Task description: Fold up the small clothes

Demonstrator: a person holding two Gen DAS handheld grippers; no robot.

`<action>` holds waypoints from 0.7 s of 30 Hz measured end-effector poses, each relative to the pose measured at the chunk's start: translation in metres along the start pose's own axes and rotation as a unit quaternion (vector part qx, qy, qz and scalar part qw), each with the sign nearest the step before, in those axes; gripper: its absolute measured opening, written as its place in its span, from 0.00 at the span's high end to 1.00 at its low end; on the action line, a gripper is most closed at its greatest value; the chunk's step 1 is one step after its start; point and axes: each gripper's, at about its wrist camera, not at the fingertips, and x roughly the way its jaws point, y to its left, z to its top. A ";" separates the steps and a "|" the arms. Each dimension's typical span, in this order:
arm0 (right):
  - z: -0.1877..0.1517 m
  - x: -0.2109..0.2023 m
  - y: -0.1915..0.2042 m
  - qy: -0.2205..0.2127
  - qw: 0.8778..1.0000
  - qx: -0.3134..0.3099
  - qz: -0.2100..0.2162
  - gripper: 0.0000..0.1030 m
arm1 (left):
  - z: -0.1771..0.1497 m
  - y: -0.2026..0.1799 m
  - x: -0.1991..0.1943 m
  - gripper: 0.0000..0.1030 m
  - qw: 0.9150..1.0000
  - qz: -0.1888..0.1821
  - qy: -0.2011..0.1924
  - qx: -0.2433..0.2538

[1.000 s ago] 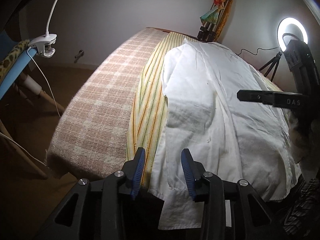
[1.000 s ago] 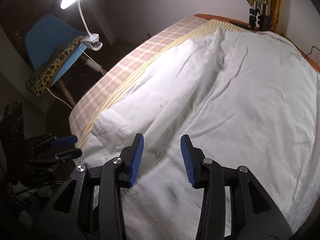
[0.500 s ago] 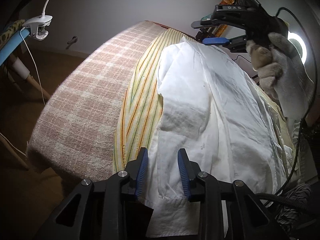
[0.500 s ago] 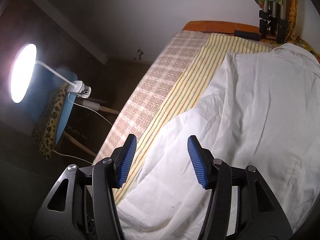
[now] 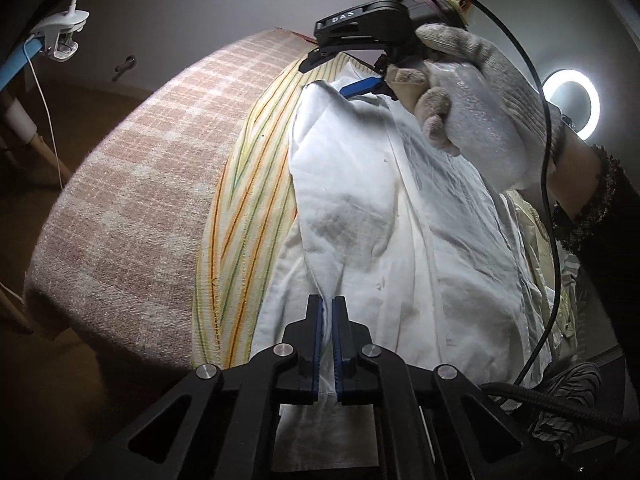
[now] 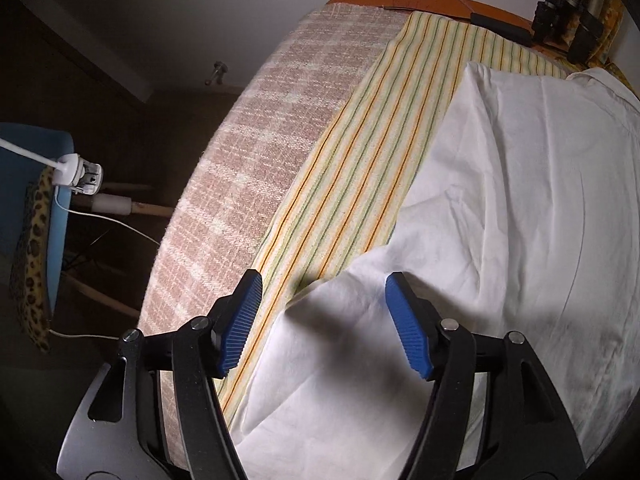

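The left tool (image 5: 327, 312) is pinching the white shirt (image 5: 384, 216) lying on the striped cloth (image 6: 360, 168); the right tool (image 6: 324, 316) is hovering, pads apart, probably over the shoulder edge, needing to clamp before folding.

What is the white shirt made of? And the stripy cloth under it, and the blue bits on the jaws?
The white shirt looks like thin woven cotton: matte, soft creases. The stripy cloth looks like towelling or flannel, a little fuzzy. The blue pads on the right gripper look like ridged rubber or plastic; I cannot tell which.
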 end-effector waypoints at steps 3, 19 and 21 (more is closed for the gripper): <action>0.002 0.006 0.012 0.005 0.999 -0.028 -0.036 0.32 | 0.000 -0.004 -0.002 1.00 1.000 -0.005 -0.003 0.006; -0.014 -0.018 -0.011 -0.029 0.998 -0.054 -0.020 0.93 | 0.000 -0.005 -0.010 0.66 0.997 0.066 -0.017 0.026; -0.012 -0.027 -0.021 -0.038 0.999 -0.037 0.010 0.94 | -0.001 -0.002 -0.008 0.60 0.997 0.068 -0.013 0.024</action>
